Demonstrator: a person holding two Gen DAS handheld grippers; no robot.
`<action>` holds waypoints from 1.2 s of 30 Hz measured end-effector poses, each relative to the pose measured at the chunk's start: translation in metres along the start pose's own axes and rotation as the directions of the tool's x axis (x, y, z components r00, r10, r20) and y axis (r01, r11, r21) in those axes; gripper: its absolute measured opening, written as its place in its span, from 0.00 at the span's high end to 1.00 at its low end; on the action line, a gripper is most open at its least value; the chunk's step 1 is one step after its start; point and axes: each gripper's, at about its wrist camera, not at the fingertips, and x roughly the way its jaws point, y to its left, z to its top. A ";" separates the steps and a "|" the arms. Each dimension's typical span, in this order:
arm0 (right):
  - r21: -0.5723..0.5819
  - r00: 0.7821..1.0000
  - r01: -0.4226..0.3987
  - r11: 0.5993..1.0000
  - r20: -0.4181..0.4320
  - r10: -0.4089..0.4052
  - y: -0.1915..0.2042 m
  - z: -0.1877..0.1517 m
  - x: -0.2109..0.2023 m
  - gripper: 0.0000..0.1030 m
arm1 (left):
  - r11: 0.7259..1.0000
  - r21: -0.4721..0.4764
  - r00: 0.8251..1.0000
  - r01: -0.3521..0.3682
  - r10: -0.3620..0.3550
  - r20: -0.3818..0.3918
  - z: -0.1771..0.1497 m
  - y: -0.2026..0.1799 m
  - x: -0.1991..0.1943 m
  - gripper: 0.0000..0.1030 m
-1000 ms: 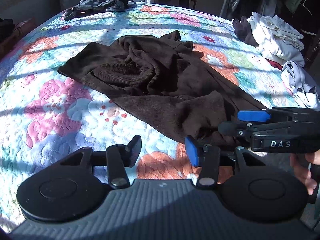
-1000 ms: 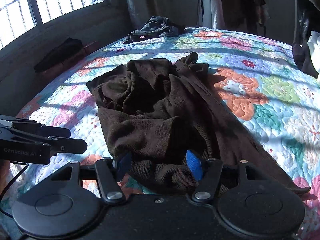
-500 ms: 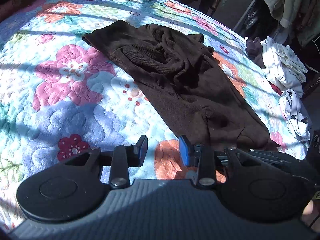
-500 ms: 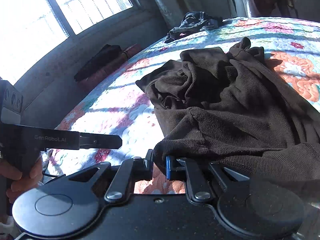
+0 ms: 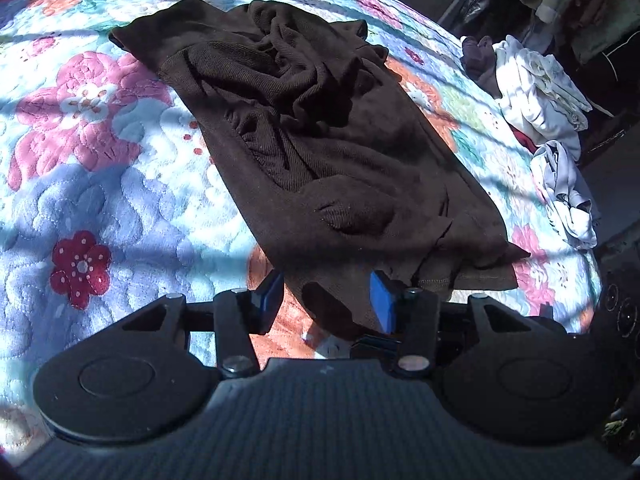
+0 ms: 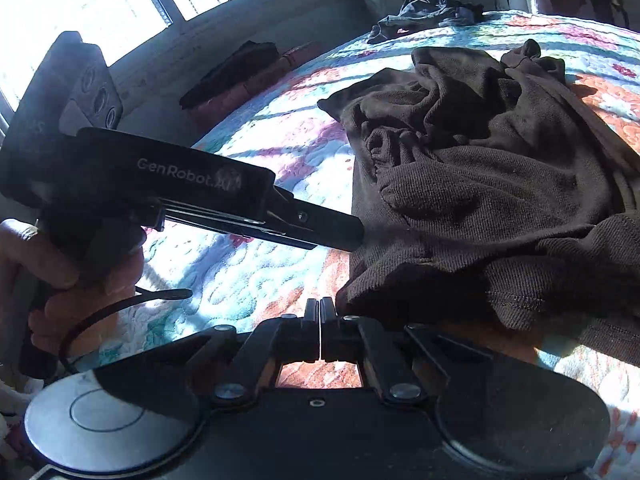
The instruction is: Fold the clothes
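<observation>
Brown knit fabric, a crumpled garment [image 5: 328,132], lay across the centre of the left wrist view on a floral quilt [image 5: 80,200], running from the upper left down to the lower middle of the frame. Its near hem reached down between the blue pads of the left gripper [image 5: 326,300], whose jaws were opening; the pads stood apart on either side of the cloth and did not press it. White clothes [image 5: 536,92] were heaped at the right edge of that view, with a paler bundle [image 5: 568,196] just below them.

In the right wrist view the same garment filled the right half of the frame. The right gripper [image 6: 320,330] sat at the lower centre with its jaws clenched together; the hem lay just to the right of them, and whether any cloth was caught between them could not be told. A hand [image 6: 60,280] at the left edge held the left gripper's handle, its tip touching the garment's edge. A dark garment [image 6: 428,12] lay at the upper middle, at the quilt's far edge.
</observation>
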 end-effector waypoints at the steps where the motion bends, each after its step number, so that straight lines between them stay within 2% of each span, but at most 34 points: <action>1: 0.025 1.000 0.024 0.999 0.000 -0.024 -0.005 0.001 -0.003 0.92 | 1.000 0.010 1.000 -0.007 0.007 0.002 0.000 -0.001 0.000 0.55; 3: 0.049 0.999 0.036 0.998 0.034 -0.038 -0.015 0.004 -0.015 0.91 | 1.000 0.013 1.000 -0.018 0.018 0.011 -0.002 -0.001 -0.001 0.55; 4: 0.056 0.998 0.034 0.998 0.056 -0.037 -0.017 0.006 -0.022 0.86 | 1.000 0.009 1.000 -0.021 0.021 0.013 -0.002 0.000 -0.002 0.55; 5: 0.063 0.996 0.030 0.998 0.078 -0.035 -0.020 0.008 -0.028 0.77 | 1.000 0.000 1.000 -0.025 0.025 0.012 -0.002 0.002 -0.001 0.55; 6: 0.071 0.994 0.023 0.997 0.100 -0.030 -0.022 0.010 -0.034 0.74 | 1.000 -0.011 1.000 -0.026 0.026 0.009 -0.002 0.004 0.000 0.55; 8: 0.119 0.989 -0.011 0.993 0.149 -0.007 -0.027 0.015 -0.041 0.51 | 0.999 -0.028 1.000 -0.026 0.026 0.004 -0.002 0.008 0.000 0.55; 10: 0.182 0.992 -0.017 0.983 0.127 -0.006 -0.034 0.018 -0.033 0.47 | 0.999 -0.047 1.000 -0.012 0.012 0.002 -0.002 0.011 0.000 0.55; 13: 0.337 0.997 0.079 0.938 -0.036 -0.071 -0.053 0.021 -0.001 0.46 | 0.998 -0.067 1.000 0.000 0.000 0.010 -0.002 0.014 -0.003 0.55; 14: 0.368 0.998 0.056 0.928 -0.022 -0.051 -0.058 0.019 0.004 0.46 | 0.998 -0.066 1.000 0.000 0.001 0.015 -0.002 0.014 -0.004 0.55; 15: 0.371 1.000 0.027 0.928 0.002 -0.030 -0.058 0.017 0.006 0.46 | 0.998 -0.063 1.000 -0.004 0.005 0.020 -0.002 0.014 -0.006 0.55; 16: 0.362 1.000 0.003 0.932 0.021 -0.012 -0.057 0.016 0.007 0.54 | 0.998 -0.063 1.000 -0.005 0.007 0.023 -0.001 0.014 -0.008 0.55; 17: 0.326 1.000 -0.003 0.945 0.024 -0.005 -0.051 0.016 0.008 0.74 | 0.998 -0.065 1.000 -0.003 0.004 0.025 0.000 0.015 -0.009 0.55; 18: 0.281 1.000 0.006 0.960 0.021 -0.012 -0.044 0.016 0.009 0.82 | 0.998 -0.068 1.000 0.003 -0.001 0.027 0.000 0.016 -0.011 0.55; 20: 0.160 0.998 0.038 0.986 0.037 -0.045 -0.026 0.013 0.004 0.91 | 0.996 -0.085 0.999 0.040 -0.037 0.028 0.002 0.018 -0.012 0.55; 23: -0.032 0.992 0.018 0.999 0.127 -0.014 -0.005 0.006 -0.007 0.91 | 0.990 -0.114 0.996 0.088 -0.085 0.033 0.004 0.019 -0.014 0.55; 25: -0.129 0.977 -0.058 0.990 0.196 0.083 0.007 0.002 -0.019 0.94 | 0.987 -0.103 0.992 0.121 -0.118 0.037 0.004 0.014 -0.015 0.55; 27: -0.163 0.975 -0.102 0.981 0.180 0.131 0.015 0.003 -0.020 0.95 | 0.987 -0.082 0.991 0.135 -0.132 0.034 0.005 0.009 -0.018 0.55; 29: -0.210 0.982 -0.071 0.975 0.158 0.106 0.022 0.002 -0.014 0.95 | 0.988 -0.053 0.989 0.146 -0.145 0.021 0.006 0.004 -0.019 0.54; 30: -0.223 0.984 -0.067 0.973 0.148 0.102 0.024 0.001 -0.010 0.95 | 0.989 -0.033 0.990 0.144 -0.144 0.004 0.006 0.001 -0.018 0.50; 31: -0.229 0.984 -0.075 0.971 0.143 0.110 0.026 0.000 -0.008 0.95 | 0.991 -0.012 0.991 0.131 -0.131 -0.023 0.006 -0.002 -0.015 0.46; 34: -0.261 0.976 -0.130 0.957 0.135 0.170 0.036 -0.006 -0.007 0.95 | 0.996 0.022 0.995 0.086 -0.084 -0.060 0.003 -0.005 -0.009 0.42; 36: -0.300 0.978 -0.132 0.945 0.116 0.174 0.043 -0.010 -0.005 0.94 | 0.997 0.034 0.995 0.069 -0.067 -0.073 0.001 -0.006 -0.006 0.39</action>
